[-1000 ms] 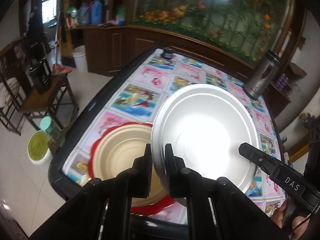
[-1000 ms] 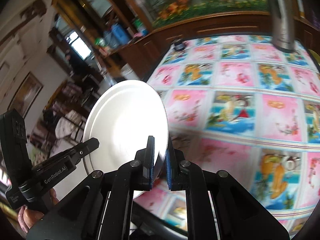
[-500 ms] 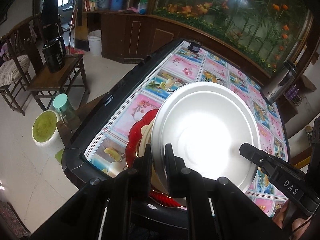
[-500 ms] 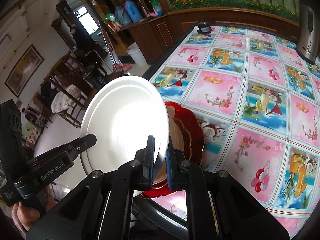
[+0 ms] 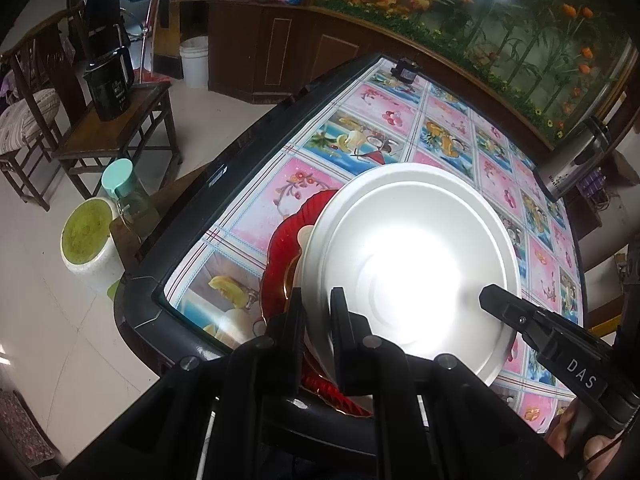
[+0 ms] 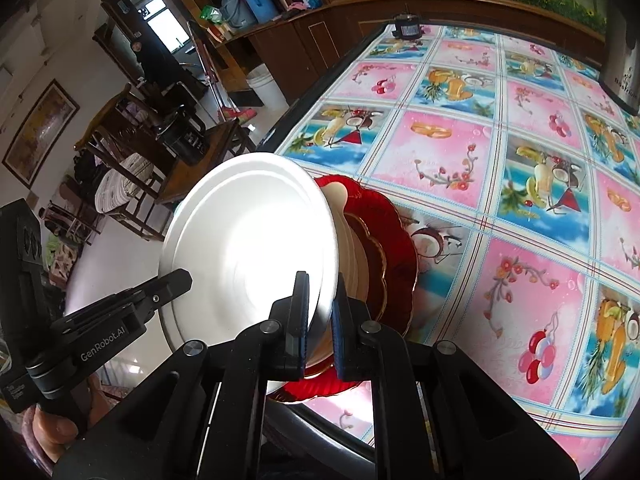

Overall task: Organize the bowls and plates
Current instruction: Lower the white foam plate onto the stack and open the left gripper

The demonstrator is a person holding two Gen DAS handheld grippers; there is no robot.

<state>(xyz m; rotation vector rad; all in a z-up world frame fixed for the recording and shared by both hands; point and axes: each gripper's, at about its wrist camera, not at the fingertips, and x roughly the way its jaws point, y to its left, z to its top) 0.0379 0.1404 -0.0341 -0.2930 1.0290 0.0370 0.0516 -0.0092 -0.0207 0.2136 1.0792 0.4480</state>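
A large white plate [image 5: 408, 276] hangs tilted over a stack at the table's near corner, held from both sides. My left gripper [image 5: 318, 308] is shut on its left rim. My right gripper [image 6: 320, 292] is shut on the opposite rim, and its black tip [image 5: 492, 296] shows in the left wrist view. Under the white plate [image 6: 248, 248] lies a scalloped red plate [image 6: 400, 256] with a cream dish [image 6: 352, 248] on it. Only the left edges of the red plate [image 5: 280, 256] and the cream dish [image 5: 304, 236] show in the left wrist view. Whether the white plate touches the cream dish is hidden.
The table [image 5: 192, 208] has a black rim and a pink and blue fruit-print cloth. A steel thermos [image 5: 576, 160] stands at its far right, a small black object [image 5: 406, 70] at the far edge. On the floor to the left: a wooden chair with a black kettle [image 5: 112, 84], a green-lidded bottle [image 5: 120, 184], a white bucket [image 5: 86, 236].
Both grippers carried the white plate left and down over the red plate's stack. The cream dish, open to view before, is now mostly covered by it.
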